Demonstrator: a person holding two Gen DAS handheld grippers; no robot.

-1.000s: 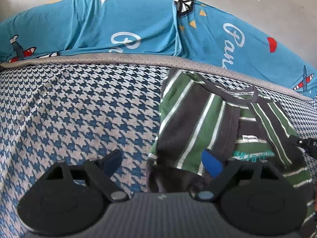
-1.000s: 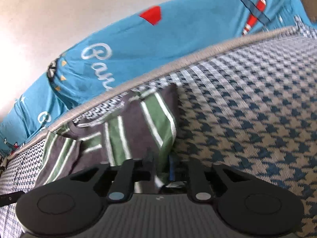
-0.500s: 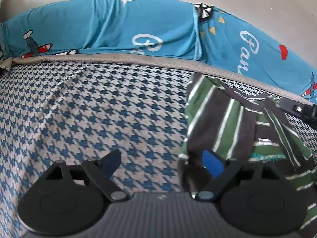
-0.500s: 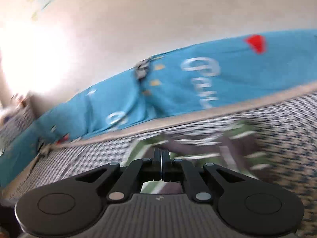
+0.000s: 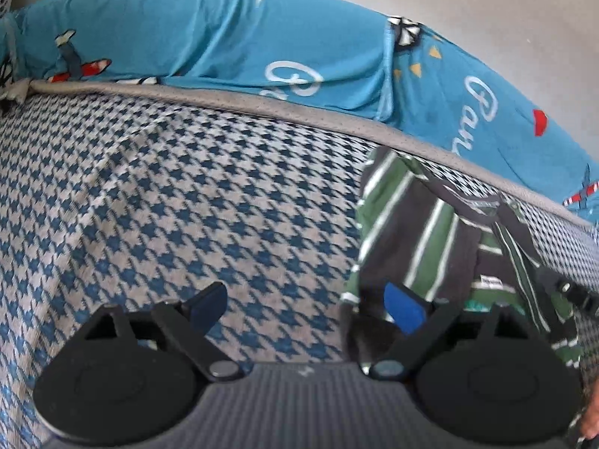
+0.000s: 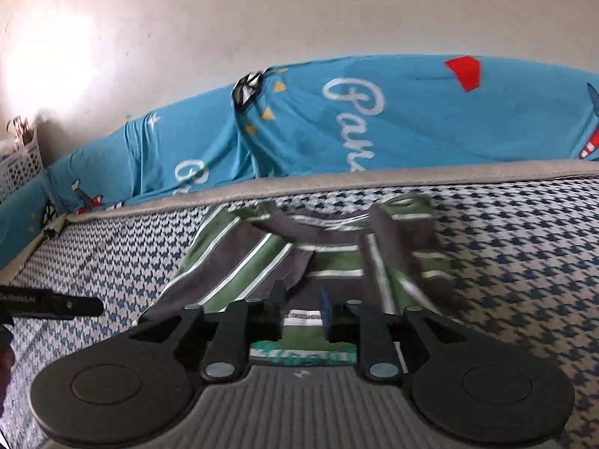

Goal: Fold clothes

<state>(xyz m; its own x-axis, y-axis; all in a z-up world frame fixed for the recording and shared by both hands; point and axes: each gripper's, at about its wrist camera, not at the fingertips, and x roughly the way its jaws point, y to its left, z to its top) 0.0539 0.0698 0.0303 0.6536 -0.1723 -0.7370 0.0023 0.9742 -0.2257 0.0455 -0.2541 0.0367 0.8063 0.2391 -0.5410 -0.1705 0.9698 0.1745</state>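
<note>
A green, dark grey and white striped shirt lies on the houndstooth bed cover near its far edge, both sides folded in over the middle. It also shows in the right wrist view. My left gripper is open wide and empty, over the cover at the shirt's left edge; its right finger overlaps the shirt. My right gripper is open and empty, just above the shirt's middle, where a label and teal print show.
A blue bedsheet with planes and white lettering runs along the wall behind the grey mattress edge. A white basket stands at the far left. The other gripper's tip shows at the left.
My right gripper was shut on the shirt's right side, carried it over the middle, and has now opened and let go. My left gripper has drifted left, staying open.
</note>
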